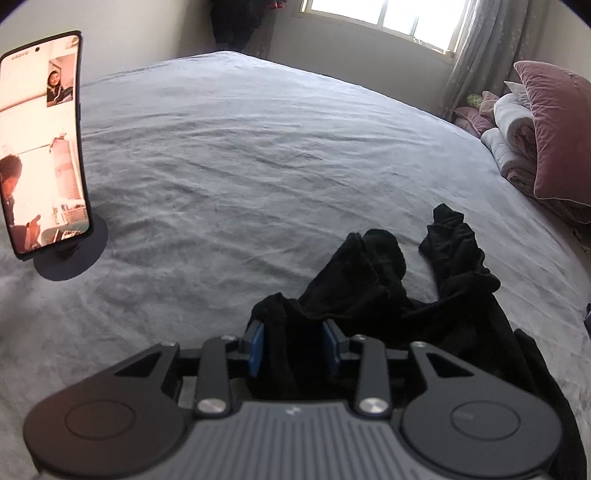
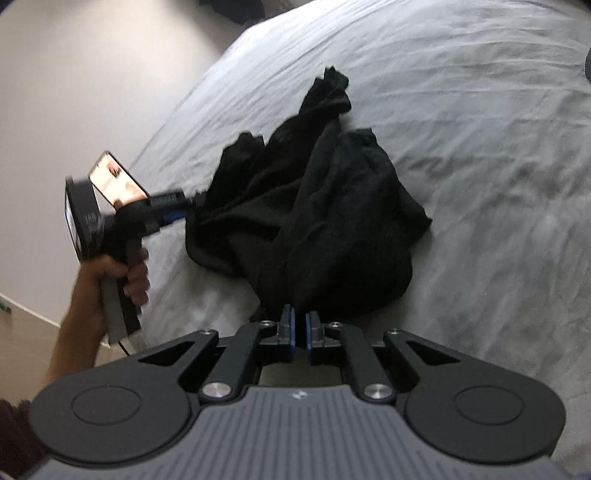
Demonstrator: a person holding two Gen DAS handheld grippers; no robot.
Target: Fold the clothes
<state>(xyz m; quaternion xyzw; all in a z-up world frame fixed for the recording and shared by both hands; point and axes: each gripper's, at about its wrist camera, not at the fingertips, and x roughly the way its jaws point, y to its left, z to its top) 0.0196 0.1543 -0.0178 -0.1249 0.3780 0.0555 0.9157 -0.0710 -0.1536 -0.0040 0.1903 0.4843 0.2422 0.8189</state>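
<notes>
A crumpled black garment (image 1: 369, 280) lies on the grey bed sheet (image 1: 240, 147), bunched with its ends pointing away. My left gripper (image 1: 294, 343) has its blue pads (image 1: 256, 343) partly closed on a thick bunch of the cloth. In the right wrist view the garment (image 2: 332, 206) stretches taut toward the left gripper (image 2: 192, 203), which a hand (image 2: 122, 273) holds by its handle. My right gripper (image 2: 300, 325) is shut, pinching the garment's near edge between its pads. Part of the cloth is lifted off the bed sheet (image 2: 480, 147).
A phone (image 1: 40, 140) on a round stand shows a video call at the bed's left side. A mauve pillow (image 1: 554, 129) and a folded quilt (image 1: 513, 140) sit at the right edge. The wide sheet stretches beyond the garment toward a window (image 1: 388, 18).
</notes>
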